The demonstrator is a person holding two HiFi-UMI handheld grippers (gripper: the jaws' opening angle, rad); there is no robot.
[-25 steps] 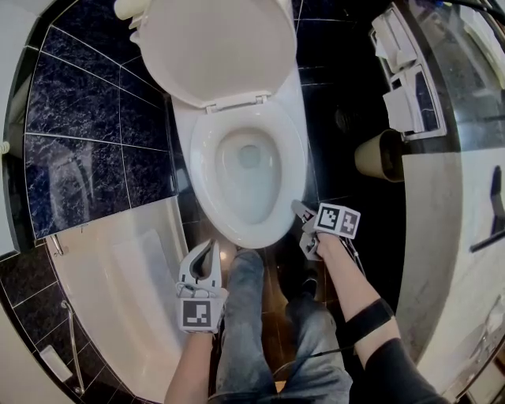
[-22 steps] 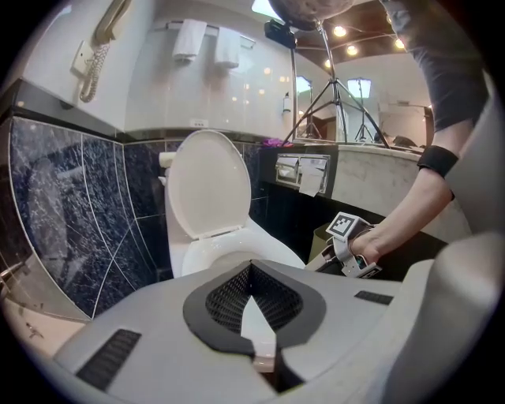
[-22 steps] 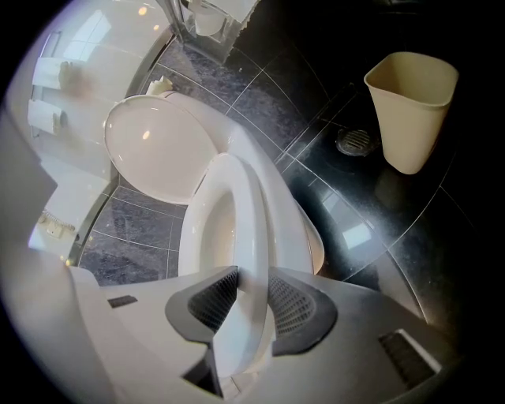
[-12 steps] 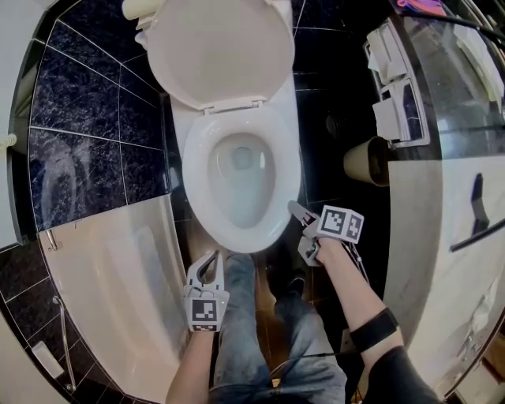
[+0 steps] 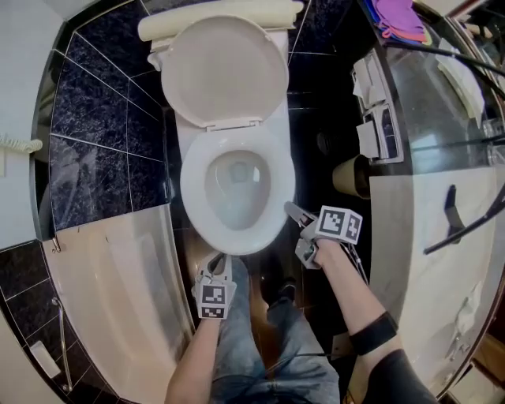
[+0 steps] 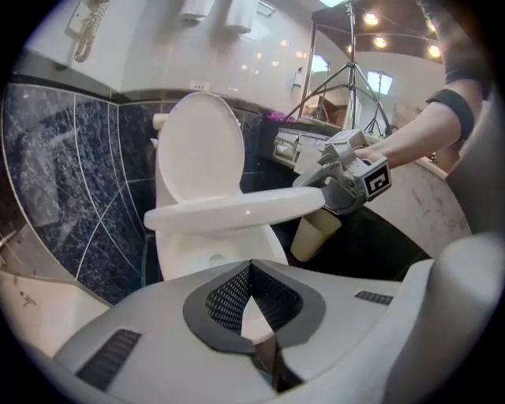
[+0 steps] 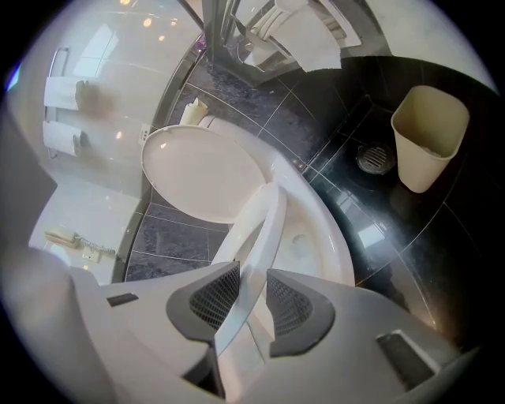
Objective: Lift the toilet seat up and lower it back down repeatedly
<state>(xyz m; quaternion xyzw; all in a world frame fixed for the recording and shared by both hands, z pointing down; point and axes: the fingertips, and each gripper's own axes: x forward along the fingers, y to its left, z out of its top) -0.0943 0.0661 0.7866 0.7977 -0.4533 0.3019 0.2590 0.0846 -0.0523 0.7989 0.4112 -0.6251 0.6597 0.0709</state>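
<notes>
Two grippers: both in frame, only the right one is on the task.
left gripper (image 5: pixel 218 262): clenched on nothing, tips together. Sits low, just off the front of the bowl, touching nothing.
right gripper (image 7: pixel 252 276): grasping the toilet seat, one pad on each side of the rim at its front-right.
toilet seat (image 6: pixel 237 211): partly raised. Front end is clear of the bowl, rear end is down at the hinge under the lid.
seat axis: long axis runs from the gripped front end away to the hinge. Free end points back at the person.
key relation: hinge lies straight beyond the right gripper, along the seat. My read: any swing has to arc about that far end, front edge going up and back toward the lid or down onto the bowl. Right gripper is on the seat, left is well short of it.
bowl (image 6: pixel 201 256): directly under the seat, open.
lid (image 5: pixel 225 71): upright, leaning back on the tank (image 5: pixel 221 20).
bin (image 7: pixel 426 138): cream, on the dark floor (image 7: pixel 371 197) to the right of the toilet, apart from the seat's path.
risk, my guess: the thin rim could slip between the pads as the seat angle changes.
</notes>
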